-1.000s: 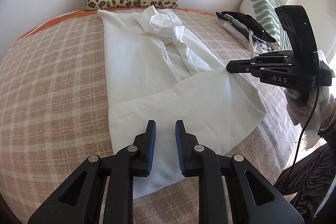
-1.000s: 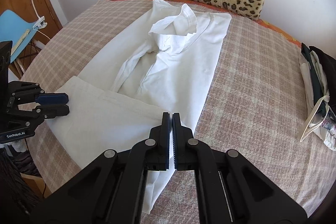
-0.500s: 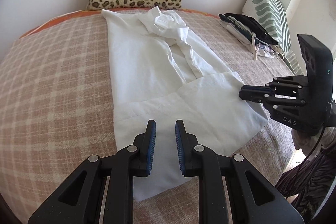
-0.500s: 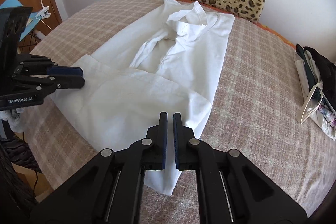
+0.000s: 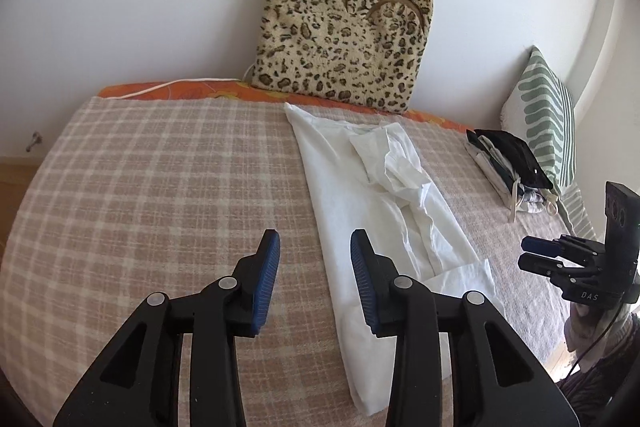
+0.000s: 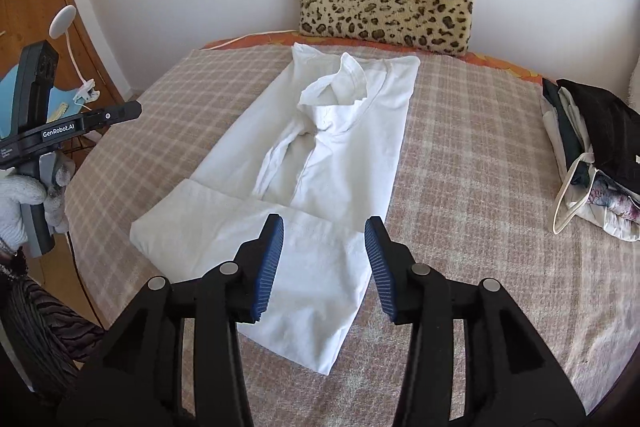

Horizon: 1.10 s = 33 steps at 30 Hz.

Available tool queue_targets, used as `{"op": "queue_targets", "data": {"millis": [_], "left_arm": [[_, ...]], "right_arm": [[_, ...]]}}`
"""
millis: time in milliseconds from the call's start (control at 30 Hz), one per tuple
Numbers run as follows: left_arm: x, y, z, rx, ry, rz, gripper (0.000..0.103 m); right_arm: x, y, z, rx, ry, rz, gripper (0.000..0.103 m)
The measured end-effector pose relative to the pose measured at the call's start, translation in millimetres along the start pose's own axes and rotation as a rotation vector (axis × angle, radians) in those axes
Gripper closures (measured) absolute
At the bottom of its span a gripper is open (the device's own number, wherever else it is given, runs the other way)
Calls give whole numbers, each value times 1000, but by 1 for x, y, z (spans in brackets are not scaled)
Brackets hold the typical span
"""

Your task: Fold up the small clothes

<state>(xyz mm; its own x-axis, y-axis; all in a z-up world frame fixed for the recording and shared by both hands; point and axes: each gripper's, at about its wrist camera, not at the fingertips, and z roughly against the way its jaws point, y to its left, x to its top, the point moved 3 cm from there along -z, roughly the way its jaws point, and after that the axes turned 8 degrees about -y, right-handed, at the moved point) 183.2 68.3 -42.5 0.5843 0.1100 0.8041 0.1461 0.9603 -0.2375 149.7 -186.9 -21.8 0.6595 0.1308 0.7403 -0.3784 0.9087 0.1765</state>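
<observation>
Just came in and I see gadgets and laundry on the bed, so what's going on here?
A person is folding a white shirt on the checked blanket, with a two-finger gripper in each hand. The shirt lies flat, sides folded in and bottom hem turned up. Both the left gripper and right gripper are open above it, holding nothing. A pile of other clothes sits to the right.

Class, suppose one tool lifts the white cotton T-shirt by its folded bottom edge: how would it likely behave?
The white cotton T-shirt would probably droop limply; its collar and sleeves already lie crumpled. It looks thin, so likely light. The bottom fold would probably fall open, since nothing pins it to the checked beige blanket.
</observation>
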Motion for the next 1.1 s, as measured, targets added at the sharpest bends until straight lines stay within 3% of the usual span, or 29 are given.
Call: {"op": "queue_targets", "data": {"millis": [133, 567, 833, 1100], "left_arm": [[28, -4, -8, 32, -29, -63, 47], [65, -5, -84, 28, 16, -168, 46], [74, 26, -169, -10, 95, -75, 46], [78, 45, -237, -34, 131, -70, 46]], "right_arm": [[23, -8, 0, -17, -41, -16, 55], [67, -79, -52, -83, -5, -83, 52], [88, -140, -128, -2, 52, -201, 47], [101, -168, -192, 81, 79, -288, 47]]}}
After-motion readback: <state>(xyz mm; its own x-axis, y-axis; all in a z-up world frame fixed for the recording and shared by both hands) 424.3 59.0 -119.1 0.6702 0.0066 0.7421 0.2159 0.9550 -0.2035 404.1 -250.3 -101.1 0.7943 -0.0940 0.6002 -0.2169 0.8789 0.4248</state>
